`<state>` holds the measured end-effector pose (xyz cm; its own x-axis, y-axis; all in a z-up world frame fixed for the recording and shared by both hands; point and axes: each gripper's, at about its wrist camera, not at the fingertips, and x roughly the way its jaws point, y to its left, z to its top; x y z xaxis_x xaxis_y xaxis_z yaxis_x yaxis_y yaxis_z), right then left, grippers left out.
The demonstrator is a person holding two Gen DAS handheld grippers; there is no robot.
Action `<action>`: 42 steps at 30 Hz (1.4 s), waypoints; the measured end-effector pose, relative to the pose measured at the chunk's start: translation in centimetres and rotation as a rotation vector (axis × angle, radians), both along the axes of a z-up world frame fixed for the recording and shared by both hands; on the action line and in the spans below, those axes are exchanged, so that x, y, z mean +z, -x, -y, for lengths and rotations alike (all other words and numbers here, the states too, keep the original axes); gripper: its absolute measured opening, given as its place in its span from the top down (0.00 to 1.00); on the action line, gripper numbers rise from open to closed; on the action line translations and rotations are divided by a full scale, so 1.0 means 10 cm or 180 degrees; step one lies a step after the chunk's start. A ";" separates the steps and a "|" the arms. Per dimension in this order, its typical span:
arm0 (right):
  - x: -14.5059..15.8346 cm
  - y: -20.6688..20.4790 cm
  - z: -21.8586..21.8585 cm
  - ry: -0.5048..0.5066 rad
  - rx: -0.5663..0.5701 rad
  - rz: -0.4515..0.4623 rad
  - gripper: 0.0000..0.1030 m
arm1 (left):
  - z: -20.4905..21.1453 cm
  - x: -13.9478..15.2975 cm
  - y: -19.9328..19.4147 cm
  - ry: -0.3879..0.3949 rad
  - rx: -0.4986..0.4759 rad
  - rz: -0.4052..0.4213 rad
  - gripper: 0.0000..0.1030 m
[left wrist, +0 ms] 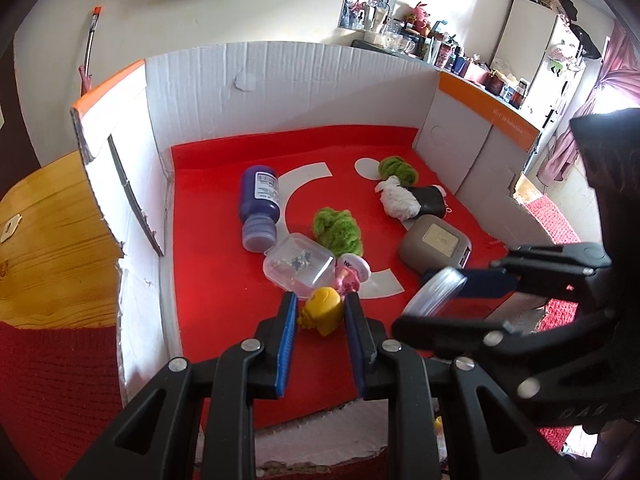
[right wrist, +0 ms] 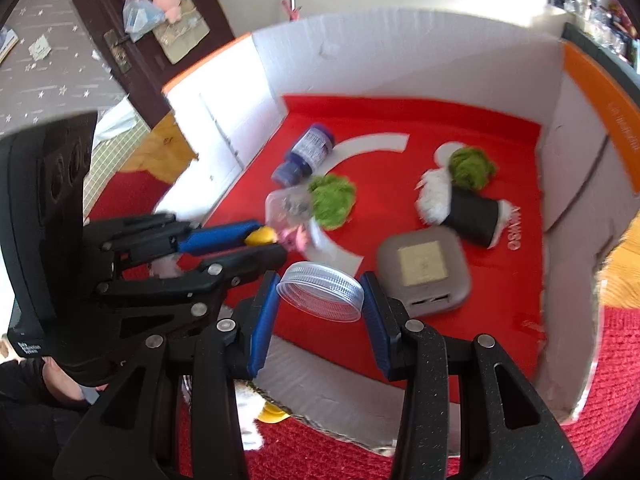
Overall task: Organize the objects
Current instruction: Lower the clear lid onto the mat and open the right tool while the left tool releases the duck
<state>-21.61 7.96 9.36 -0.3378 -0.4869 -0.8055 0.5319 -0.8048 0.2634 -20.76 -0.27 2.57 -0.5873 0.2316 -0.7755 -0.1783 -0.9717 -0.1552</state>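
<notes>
My left gripper (left wrist: 320, 312) is shut on a small yellow toy figure (left wrist: 323, 315) low over the red floor of a white cardboard box (left wrist: 280, 80). It also shows in the right wrist view (right wrist: 264, 240), with the yellow toy (right wrist: 262, 235) at its tips. My right gripper (right wrist: 322, 292) is shut on a clear plastic lid (right wrist: 322, 292) and holds it above the box's front part. In the left wrist view this gripper (left wrist: 444, 300) and the lid (left wrist: 436, 292) are at the right.
On the red floor lie a purple bottle (left wrist: 258, 204), a clear plastic case (left wrist: 298, 266), a pink toy (left wrist: 352, 276), two green fuzzy balls (left wrist: 338, 226) (left wrist: 398, 168), a black-and-white roll (left wrist: 412, 202) and a grey square device (left wrist: 436, 246). Box walls stand on three sides.
</notes>
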 end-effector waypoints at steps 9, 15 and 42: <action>-0.06 0.10 -0.09 -0.0144 -0.0180 -0.0083 0.62 | 0.02 -0.01 0.03 0.0017 0.0015 -0.0003 0.76; -0.08 0.13 -0.17 -0.0230 -0.0310 -0.0192 0.62 | 0.01 -0.02 0.04 0.0063 0.0024 -0.0019 0.76; -0.08 0.14 -0.19 -0.0152 -0.0312 -0.0226 0.60 | 0.04 -0.03 0.06 0.0034 0.0046 -0.0011 0.76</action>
